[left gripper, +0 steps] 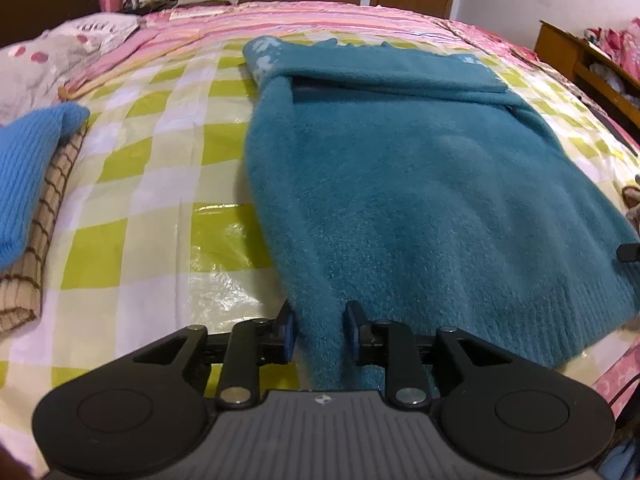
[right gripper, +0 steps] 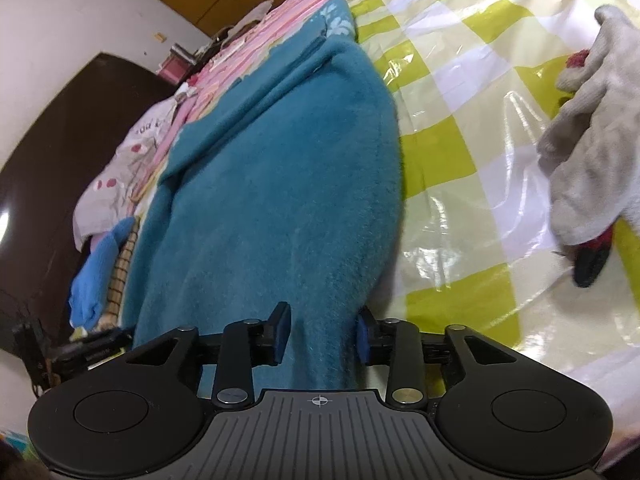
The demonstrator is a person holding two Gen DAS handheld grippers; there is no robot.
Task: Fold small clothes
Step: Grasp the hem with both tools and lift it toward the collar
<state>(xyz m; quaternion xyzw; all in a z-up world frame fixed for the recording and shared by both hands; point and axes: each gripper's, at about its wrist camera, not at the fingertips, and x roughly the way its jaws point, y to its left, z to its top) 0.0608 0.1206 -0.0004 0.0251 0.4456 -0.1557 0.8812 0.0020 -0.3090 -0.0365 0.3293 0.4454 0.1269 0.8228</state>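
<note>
Teal sweater (left gripper: 420, 184) lies centre frame on checked bed cover (left gripper: 152, 184). Left tongs (left gripper: 320, 330) & right tongs (right gripper: 322, 334) each pinch its hem, part-open. No legible writing.

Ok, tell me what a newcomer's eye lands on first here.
The fuzzy teal sweater dominates, spread across the yellow-checked plastic sheet on the bed, with its near hem bunched between both sets of tongs: left and right. Next, the bright blue knit stacked on a striped garment to the left.
</note>
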